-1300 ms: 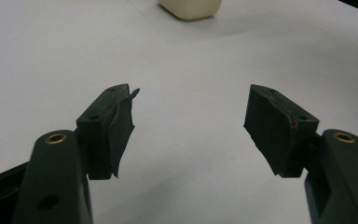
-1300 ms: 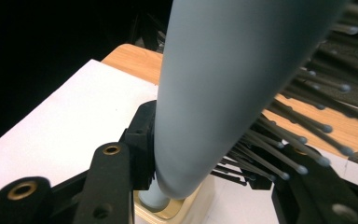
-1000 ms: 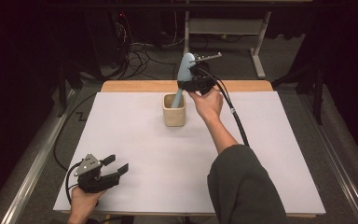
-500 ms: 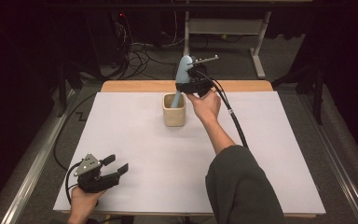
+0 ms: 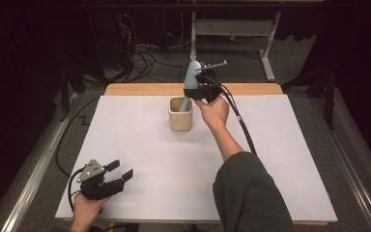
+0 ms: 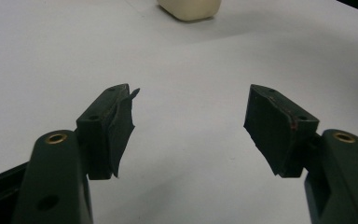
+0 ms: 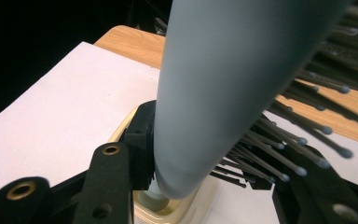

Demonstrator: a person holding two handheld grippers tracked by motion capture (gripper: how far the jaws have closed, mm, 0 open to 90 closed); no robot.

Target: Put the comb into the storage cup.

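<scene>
cup [image 5: 180,116] – hairbrush [image 5: 191,77] handle inside, head above | right gripper [image 5: 199,89] – clamped on hairbrush | left gripper [image 5: 121,170] – jaws apart

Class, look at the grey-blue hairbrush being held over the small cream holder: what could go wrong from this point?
1. The right gripper clamps the grey-blue plastic hairbrush at its bristled head, with bristles against one jaw, so it might slip or twist.
2. The small cream square holder stands free on the white table sheet; the tilted handle entering it could tip or push it.
3. The left gripper waits open far away, too far to steady the holder.
</scene>
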